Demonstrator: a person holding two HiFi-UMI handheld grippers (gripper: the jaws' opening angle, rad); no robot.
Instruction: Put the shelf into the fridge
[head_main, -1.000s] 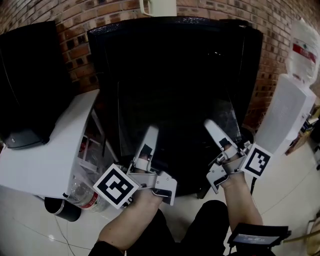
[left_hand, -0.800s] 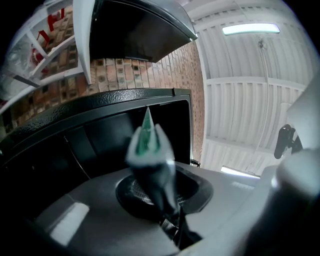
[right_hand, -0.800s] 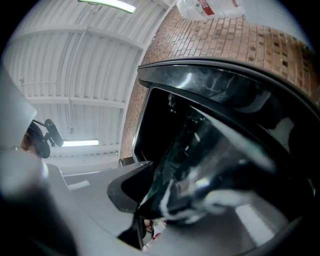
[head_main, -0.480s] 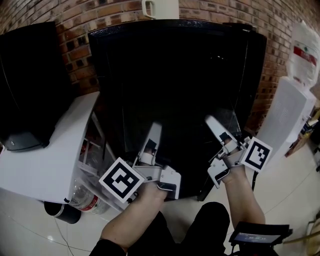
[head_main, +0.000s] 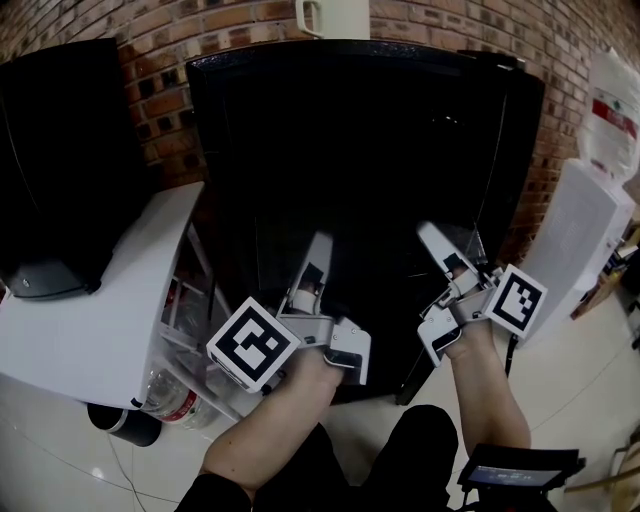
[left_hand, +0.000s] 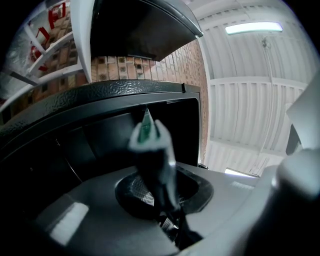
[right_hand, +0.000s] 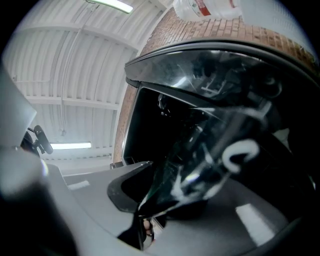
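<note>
The black fridge (head_main: 360, 120) stands open in front of me, its inside dark. A clear glass shelf (head_main: 378, 255) spans the gap between my two grippers at the fridge's mouth. My left gripper (head_main: 318, 252) is shut on the shelf's left edge. In the left gripper view that greenish glass edge (left_hand: 146, 125) sits pinched between the pale fingertips (left_hand: 161, 136). My right gripper (head_main: 436, 242) is shut on the right edge. In the right gripper view the glass pane (right_hand: 210, 150) covers the jaws and the fridge opening (right_hand: 150, 125) shows behind it.
A white table (head_main: 90, 310) with a black appliance (head_main: 60, 170) stands at the left, plastic bottles (head_main: 175, 400) under it. A water dispenser (head_main: 580, 220) stands at the right. A mug (head_main: 330, 15) sits on the fridge top, against a brick wall.
Both grippers have carried the shelf a little forward and to the right, towards the fridge opening. Both grips look unchanged.
</note>
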